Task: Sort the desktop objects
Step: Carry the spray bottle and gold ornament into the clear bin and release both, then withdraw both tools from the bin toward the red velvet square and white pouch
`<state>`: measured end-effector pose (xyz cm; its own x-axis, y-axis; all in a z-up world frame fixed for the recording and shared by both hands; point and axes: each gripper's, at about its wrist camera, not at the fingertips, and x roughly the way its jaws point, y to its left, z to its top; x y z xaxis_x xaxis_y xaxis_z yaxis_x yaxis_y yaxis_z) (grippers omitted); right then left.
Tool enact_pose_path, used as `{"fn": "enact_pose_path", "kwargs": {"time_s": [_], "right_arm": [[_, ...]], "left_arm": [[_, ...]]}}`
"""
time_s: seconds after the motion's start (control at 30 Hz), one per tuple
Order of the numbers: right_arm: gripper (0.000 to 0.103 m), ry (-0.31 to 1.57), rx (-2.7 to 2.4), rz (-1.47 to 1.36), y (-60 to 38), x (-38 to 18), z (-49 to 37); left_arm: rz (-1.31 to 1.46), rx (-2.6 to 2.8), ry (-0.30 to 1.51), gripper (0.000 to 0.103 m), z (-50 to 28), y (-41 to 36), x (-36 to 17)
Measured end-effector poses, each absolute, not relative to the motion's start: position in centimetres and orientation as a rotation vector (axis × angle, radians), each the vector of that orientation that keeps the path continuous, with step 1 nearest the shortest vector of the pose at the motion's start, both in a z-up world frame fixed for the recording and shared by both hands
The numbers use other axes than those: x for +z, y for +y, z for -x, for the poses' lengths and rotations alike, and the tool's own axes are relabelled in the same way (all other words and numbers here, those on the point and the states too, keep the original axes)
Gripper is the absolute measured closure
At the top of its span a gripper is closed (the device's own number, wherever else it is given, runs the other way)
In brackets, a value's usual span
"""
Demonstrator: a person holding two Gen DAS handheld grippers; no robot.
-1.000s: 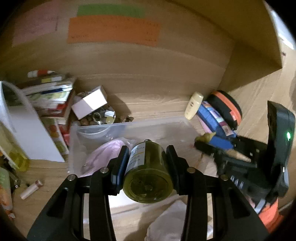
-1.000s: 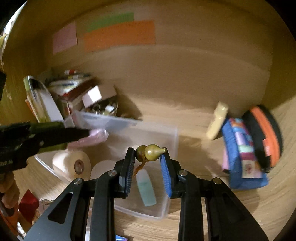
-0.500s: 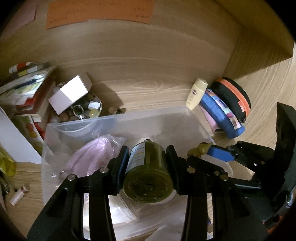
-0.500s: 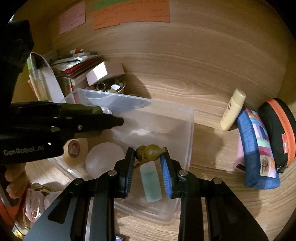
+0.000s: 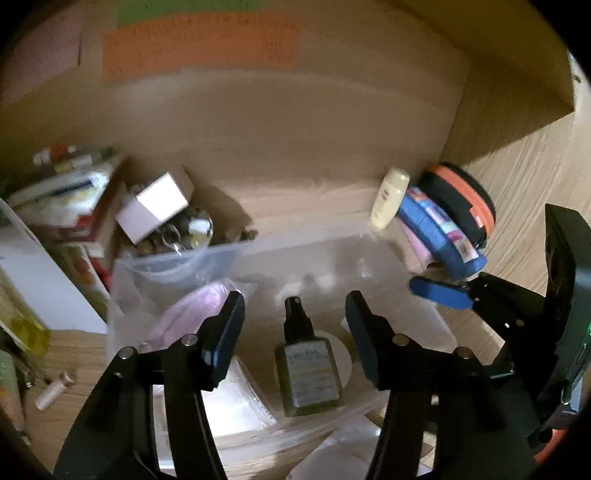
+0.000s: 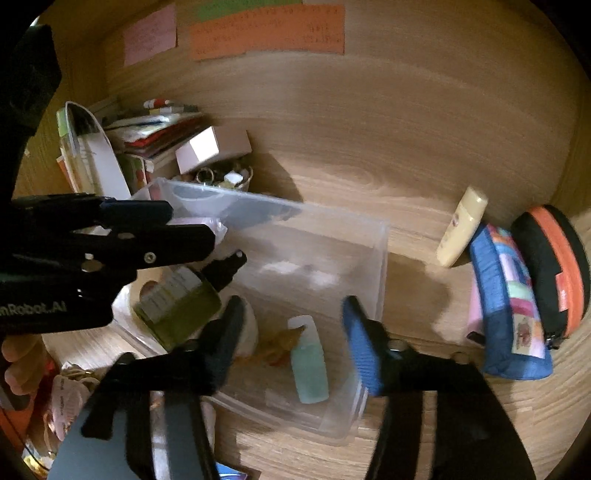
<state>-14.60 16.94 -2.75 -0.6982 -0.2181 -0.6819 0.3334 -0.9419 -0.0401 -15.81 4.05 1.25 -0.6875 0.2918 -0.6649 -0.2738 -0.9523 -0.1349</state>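
Note:
A clear plastic bin stands on the wooden desk. A dark green spray bottle lies in it below my open left gripper; it also shows in the right wrist view. My right gripper is open above the bin. A small yellow-brown gourd charm lies on the bin floor beside a pale green tube. A pink pouch and a white round item also lie in the bin.
A cream bottle, a blue pencil case and a black-and-orange case lie right of the bin. Books, a white box and a bowl of trinkets sit at the back left. Coloured notes hang on the wall.
Both grippers opened. The left let go of the green bottle and the right let go of the gourd charm; both now lie in the bin.

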Motion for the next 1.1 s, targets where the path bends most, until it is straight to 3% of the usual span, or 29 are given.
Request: {"fn": "enact_pose_path", "kwargs": {"time_s": [0.03,0.1,0.2,0.4,0.77,1.1], "right_arm": [[0.026,0.234,-2.646,-1.017,16.9,-2.4,14.3],[0.015,0.233,-2.665,-0.985,16.9,-1.6,13.6],[0.014,0.246,-2.682,-0.935,17.0,-0.4,12.1],[0.006,0.244,-2.715,-0.899,17.2,0.8,9.3],[0.004,0.205,-2.696,-0.916,17.3,0.5,4.6],[0.003,0.241,-2.607,-1.006,15.0,-2.4,1.4]], "left_arm": [[1.028,2.646,-0.032,0.043,15.5,4.0,1.7],[0.985,2.685,0.013,0.038,14.4,4.0,2.6],[0.936,2.735,0.063,0.028,13.0,3.8,3.7],[0.904,2.774,0.079,0.019,9.8,1.9,5.0],[1.025,2.865,0.045,0.014,3.9,-4.4,3.3],[1.21,2.831,-0.029,0.014,-0.9,-7.6,-1.5]]}}
